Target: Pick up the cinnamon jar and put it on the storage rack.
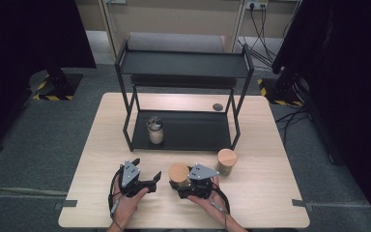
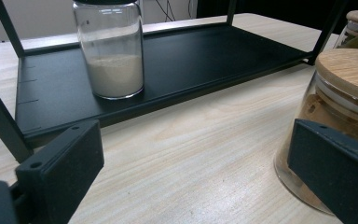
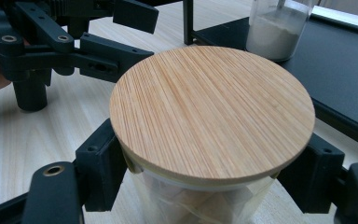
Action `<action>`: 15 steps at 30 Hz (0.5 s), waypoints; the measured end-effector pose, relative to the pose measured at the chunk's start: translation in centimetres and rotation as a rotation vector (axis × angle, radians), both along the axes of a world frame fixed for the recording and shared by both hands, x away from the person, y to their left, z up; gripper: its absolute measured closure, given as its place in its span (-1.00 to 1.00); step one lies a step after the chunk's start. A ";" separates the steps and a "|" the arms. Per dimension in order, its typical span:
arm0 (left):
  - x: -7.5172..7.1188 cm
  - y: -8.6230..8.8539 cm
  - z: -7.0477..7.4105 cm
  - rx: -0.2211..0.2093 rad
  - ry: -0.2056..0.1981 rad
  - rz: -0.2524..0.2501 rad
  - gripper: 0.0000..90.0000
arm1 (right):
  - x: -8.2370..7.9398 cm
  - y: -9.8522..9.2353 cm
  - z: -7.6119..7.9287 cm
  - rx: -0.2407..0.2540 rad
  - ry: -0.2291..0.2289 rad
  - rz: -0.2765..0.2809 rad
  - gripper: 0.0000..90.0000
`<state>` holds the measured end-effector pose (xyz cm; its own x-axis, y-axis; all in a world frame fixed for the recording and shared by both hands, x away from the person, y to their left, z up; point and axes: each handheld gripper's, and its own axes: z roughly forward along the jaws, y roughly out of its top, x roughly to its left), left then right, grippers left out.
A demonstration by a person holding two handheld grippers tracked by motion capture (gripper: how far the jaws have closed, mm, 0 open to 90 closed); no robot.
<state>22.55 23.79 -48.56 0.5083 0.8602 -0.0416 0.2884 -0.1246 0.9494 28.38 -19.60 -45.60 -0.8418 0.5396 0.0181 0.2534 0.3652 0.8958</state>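
Note:
A glass jar with a round wooden lid (image 3: 212,109) stands on the table near its front edge, with brownish pieces inside. My right gripper (image 3: 209,179) is shut on it, one jaw pressed to each side of the glass just under the lid. In the high view this jar (image 1: 178,172) sits right in front of the right gripper (image 1: 182,182). To the jar's left my left gripper (image 1: 148,170) is open and holds nothing. In the left gripper view its jaws (image 2: 196,172) stand wide apart, and the gripped jar (image 2: 349,107) is behind the right-hand jaw.
A black two-tier metal rack (image 1: 183,65) stands at the middle back of the table. A glass jar of white powder (image 1: 155,130) is on the left of its lower shelf (image 1: 198,131). A second wooden-lidded jar (image 1: 226,161) stands by the rack's front right leg.

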 end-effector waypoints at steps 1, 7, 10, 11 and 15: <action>0.0 0.0 0.0 0.001 0.000 0.000 -0.93 | 0.0 0.0 0.0 0.002 0.002 -0.001 -0.42; 0.0 0.0 0.0 0.002 0.000 0.000 -0.93 | -0.1 -0.3 0.2 0.008 -0.001 -0.011 -0.42; 0.0 0.0 0.0 0.003 -0.001 0.000 -0.93 | -0.1 -0.3 0.3 0.007 -0.006 -0.016 -0.42; 0.0 0.0 0.0 0.002 0.000 0.000 -0.93 | -0.1 -0.3 0.3 0.007 -0.006 -0.016 -0.42; 0.0 0.0 0.0 0.000 0.000 0.001 -0.93 | -0.1 -0.3 0.6 0.011 -0.011 -0.022 -0.42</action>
<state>22.55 23.77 -48.56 0.5075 0.8607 -0.0411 0.2884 -0.1248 0.9493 28.28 -19.90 -44.95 -0.8301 0.5574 0.0145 0.2508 0.3502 0.9025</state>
